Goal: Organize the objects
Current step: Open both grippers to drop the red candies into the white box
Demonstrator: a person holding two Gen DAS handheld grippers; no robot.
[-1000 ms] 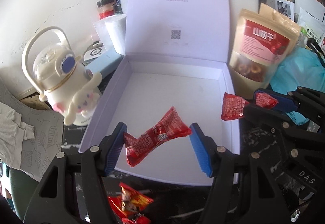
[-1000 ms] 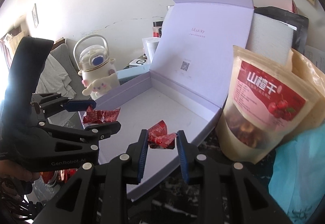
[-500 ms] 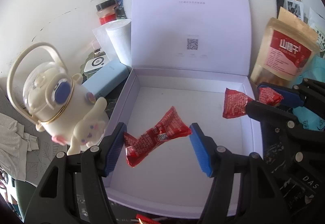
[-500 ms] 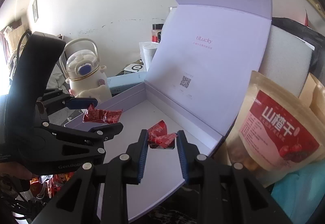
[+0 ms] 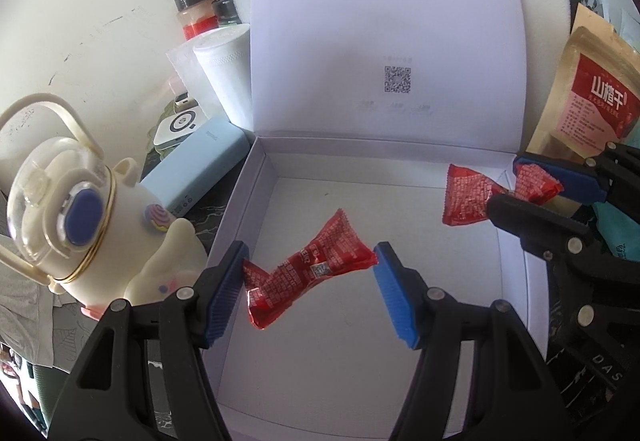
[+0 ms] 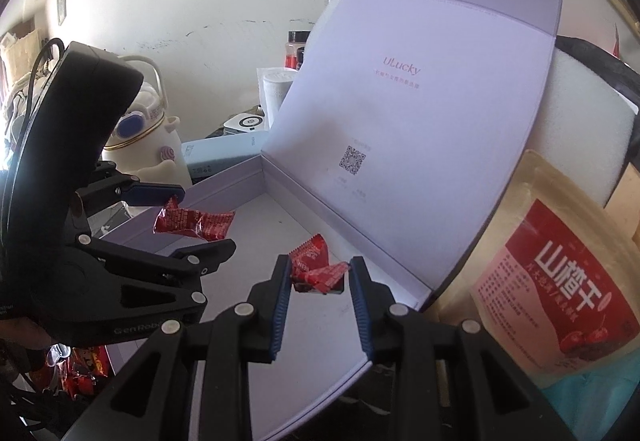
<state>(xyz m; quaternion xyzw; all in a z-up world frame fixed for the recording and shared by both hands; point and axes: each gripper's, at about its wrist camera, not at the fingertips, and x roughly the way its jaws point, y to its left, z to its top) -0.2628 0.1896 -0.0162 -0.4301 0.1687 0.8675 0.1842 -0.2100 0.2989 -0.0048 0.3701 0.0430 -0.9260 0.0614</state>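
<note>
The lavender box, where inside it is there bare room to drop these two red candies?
The lavender box floor is bare throughout: a wide patch from the back wall under the raised lid to the near edge. Both candies hang above it, one in the left gripper, one in the right gripper. Outside is crowded: bottle left, snack pouch right.

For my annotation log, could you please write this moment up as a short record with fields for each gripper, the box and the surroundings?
left gripper: shut on a red candy packet, held by its ends above the box floor
right gripper: shut on a second red candy packet, above the box's near right part
box: lilac, lid standing open; visible floor holds nothing
left of box: cartoon water bottle, light blue case
right of box: hawthorn snack pouch
</note>
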